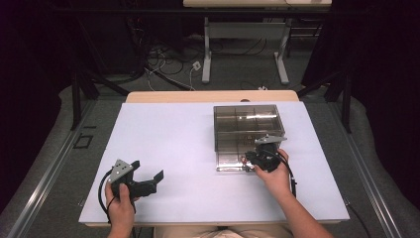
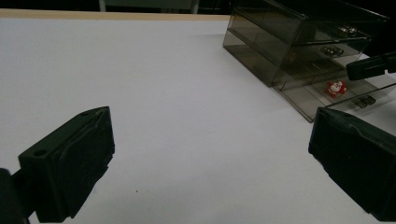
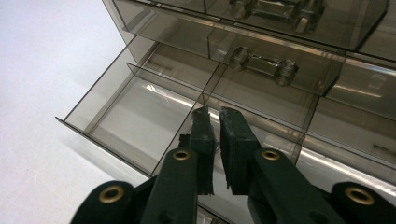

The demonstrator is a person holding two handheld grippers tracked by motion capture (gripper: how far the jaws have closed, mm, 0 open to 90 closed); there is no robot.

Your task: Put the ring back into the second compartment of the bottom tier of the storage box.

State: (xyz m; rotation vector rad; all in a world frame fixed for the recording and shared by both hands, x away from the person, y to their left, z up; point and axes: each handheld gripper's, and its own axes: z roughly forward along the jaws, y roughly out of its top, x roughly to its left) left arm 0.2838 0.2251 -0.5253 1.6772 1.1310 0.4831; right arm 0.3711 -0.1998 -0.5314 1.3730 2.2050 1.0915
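I have the smoked clear drawer organizer (image 1: 248,130) on the right half of the white surface (image 1: 163,148), its bottom drawer (image 3: 140,114) pulled out toward me. My right tool (image 3: 216,140) hangs over that open drawer, jaws nearly together with only a thin gap and nothing between them. A small red-and-white trinket (image 2: 335,87) lies in the drawer. My left tool (image 1: 147,179) rests at near left, jaws spread wide and empty.

To do this well, I'd draw the right tool straight up and clear of the dividers before pushing on the drawer front.

The right tool hides the trinket from above, and I can't make out what it is.
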